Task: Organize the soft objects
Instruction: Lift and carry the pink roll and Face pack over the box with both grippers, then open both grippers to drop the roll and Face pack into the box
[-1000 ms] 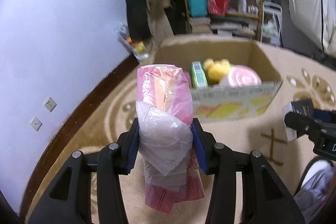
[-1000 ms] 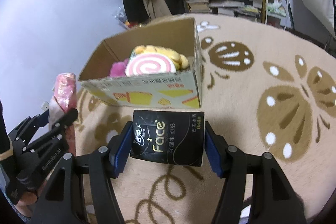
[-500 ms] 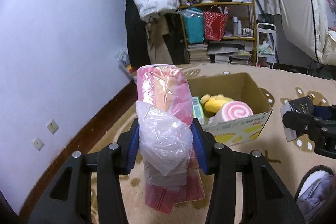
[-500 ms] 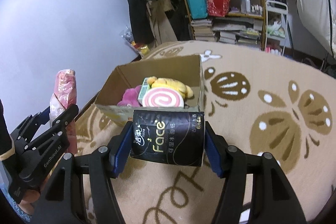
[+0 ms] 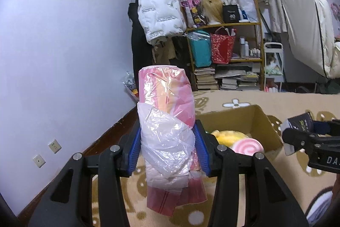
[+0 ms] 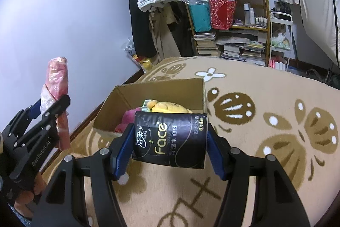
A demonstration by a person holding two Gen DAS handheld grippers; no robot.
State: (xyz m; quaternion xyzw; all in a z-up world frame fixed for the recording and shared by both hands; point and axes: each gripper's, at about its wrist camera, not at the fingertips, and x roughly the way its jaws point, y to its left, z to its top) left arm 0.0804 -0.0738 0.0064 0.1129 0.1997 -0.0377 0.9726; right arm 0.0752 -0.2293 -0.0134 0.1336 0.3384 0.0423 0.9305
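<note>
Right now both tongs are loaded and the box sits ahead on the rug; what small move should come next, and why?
Probably ease the right tongs forward and down over the cardboard box, then release. They clamp the black tissue pack, the box lies just beyond it, and open space shows behind the yellow plush. The left tongs can wait, holding the pink bagged bundle.

Pink bundle [image 5: 167, 97]: wrapped in thin, crinkled, glossy plastic film; clear film layer over lower half.
Tissue pack [image 6: 170, 139]: black plastic wrap, smooth, slight sheen, printed lettering.
Fingers [image 5: 133, 150] of both grippers: blue ribbed pads on matt black plastic, silver metal screw heads.
Cardboard box [image 6: 161, 90]: plain brown paperboard, matt.
Yellow plush toy [image 6: 170, 107]: soft fuzzy cloth.
Carpet [image 6: 265, 110]: short, matt pile.
Jacket [image 5: 159, 10], upper centre: white quilted fabric, slight sheen.
</note>
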